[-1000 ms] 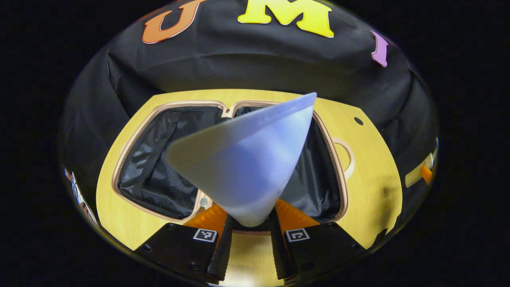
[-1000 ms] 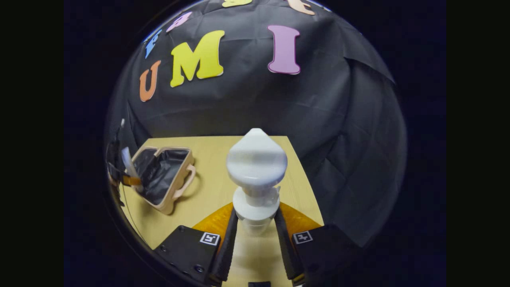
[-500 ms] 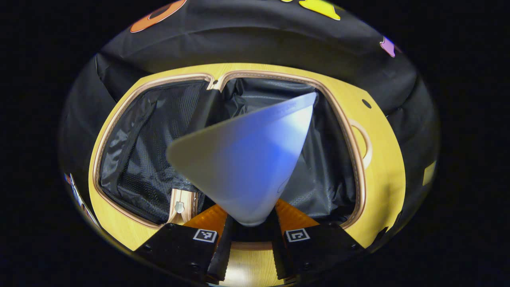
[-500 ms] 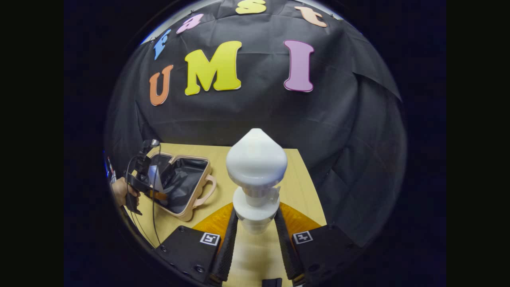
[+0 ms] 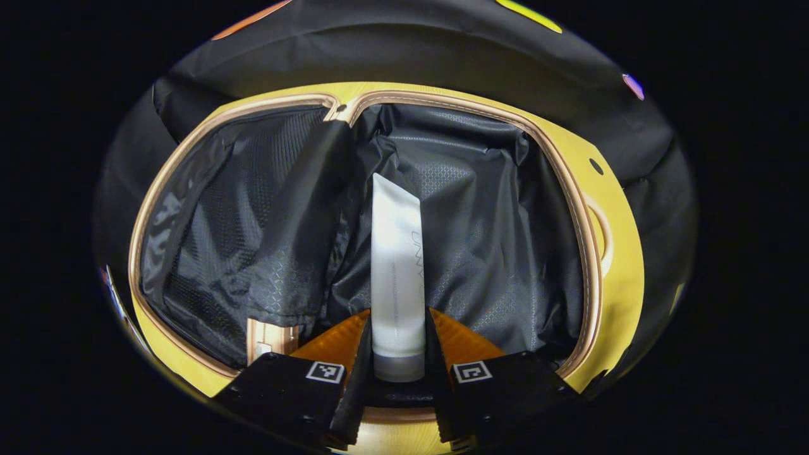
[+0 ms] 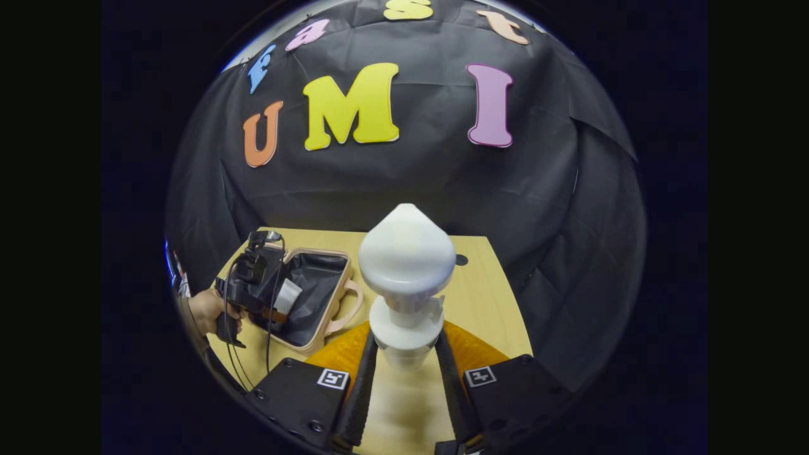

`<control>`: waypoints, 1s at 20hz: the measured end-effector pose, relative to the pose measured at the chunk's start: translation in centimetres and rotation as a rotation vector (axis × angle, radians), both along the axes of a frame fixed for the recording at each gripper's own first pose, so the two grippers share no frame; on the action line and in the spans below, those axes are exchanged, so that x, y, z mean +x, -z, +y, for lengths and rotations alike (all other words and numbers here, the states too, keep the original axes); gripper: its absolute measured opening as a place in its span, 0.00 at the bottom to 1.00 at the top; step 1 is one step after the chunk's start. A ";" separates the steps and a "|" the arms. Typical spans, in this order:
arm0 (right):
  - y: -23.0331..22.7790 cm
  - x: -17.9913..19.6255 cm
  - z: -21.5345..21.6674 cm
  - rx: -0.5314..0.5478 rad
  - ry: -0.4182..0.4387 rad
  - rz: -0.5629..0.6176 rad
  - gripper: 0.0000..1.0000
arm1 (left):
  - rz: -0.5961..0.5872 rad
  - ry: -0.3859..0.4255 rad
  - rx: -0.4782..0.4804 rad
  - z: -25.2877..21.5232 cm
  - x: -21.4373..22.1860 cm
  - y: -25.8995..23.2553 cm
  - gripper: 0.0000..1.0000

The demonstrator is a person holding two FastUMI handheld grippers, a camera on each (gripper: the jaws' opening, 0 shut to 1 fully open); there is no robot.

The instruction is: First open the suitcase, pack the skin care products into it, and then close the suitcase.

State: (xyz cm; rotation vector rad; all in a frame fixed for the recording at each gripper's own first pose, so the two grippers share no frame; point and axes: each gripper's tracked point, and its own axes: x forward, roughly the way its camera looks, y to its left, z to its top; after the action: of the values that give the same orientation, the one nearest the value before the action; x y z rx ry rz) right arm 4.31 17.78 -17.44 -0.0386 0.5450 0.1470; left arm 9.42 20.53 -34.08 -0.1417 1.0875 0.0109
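The open suitcase (image 5: pixel 572 189) with its beige rim and black lining lies flat on the yellow table, right below my left gripper (image 5: pixel 398 354). That gripper is shut on the cap end of a frosted white tube (image 5: pixel 395 265), which points down along the lining of the right half. In the right gripper view the suitcase (image 6: pixel 330 323) sits at the left, with the left gripper (image 6: pixel 268 309) and tube (image 6: pixel 288 296) over it. My right gripper (image 6: pixel 404 360) is shut on the neck of a white pump bottle (image 6: pixel 406 259), held upright above the table.
The suitcase handle (image 6: pixel 351 302) points toward the right gripper. A hand (image 6: pixel 205 311) holds the left gripper, whose cable hangs down at the table's left edge. The table (image 6: pixel 490 316) has a small round hole (image 6: pixel 461 260). Black cloth walls close in behind and to the right.
The left gripper has come down into the open suitcase and the tube has swung from sticking up at the camera to pointing down along the lining. The right gripper has drifted slightly with the pump bottle.
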 end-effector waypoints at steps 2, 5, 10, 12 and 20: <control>0.2 0.4 1.1 0.003 -0.014 0.013 0.49 | -0.016 0.007 -0.023 -0.3 0.1 0.1 0.48; 0.3 1.1 3.4 0.017 -0.039 0.030 0.47 | -0.072 0.020 -0.055 -0.9 0.3 -1.4 0.53; -0.3 3.5 9.2 0.018 -0.108 0.016 0.49 | -0.206 0.040 -0.026 -0.3 -0.4 -6.0 0.79; -0.2 4.6 12.2 0.023 -0.146 0.017 0.49 | -0.283 0.046 -0.017 0.1 -1.1 -8.3 0.81; 7.7 6.3 22.7 0.021 -0.230 0.172 0.47 | -0.600 0.010 0.045 5.1 -5.0 -15.3 0.95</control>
State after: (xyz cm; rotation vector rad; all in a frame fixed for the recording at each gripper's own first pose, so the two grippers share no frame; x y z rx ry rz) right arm 10.63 40.50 -25.17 -0.0690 0.7103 0.3825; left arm 4.43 25.62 -18.76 -0.0900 0.4890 -0.0158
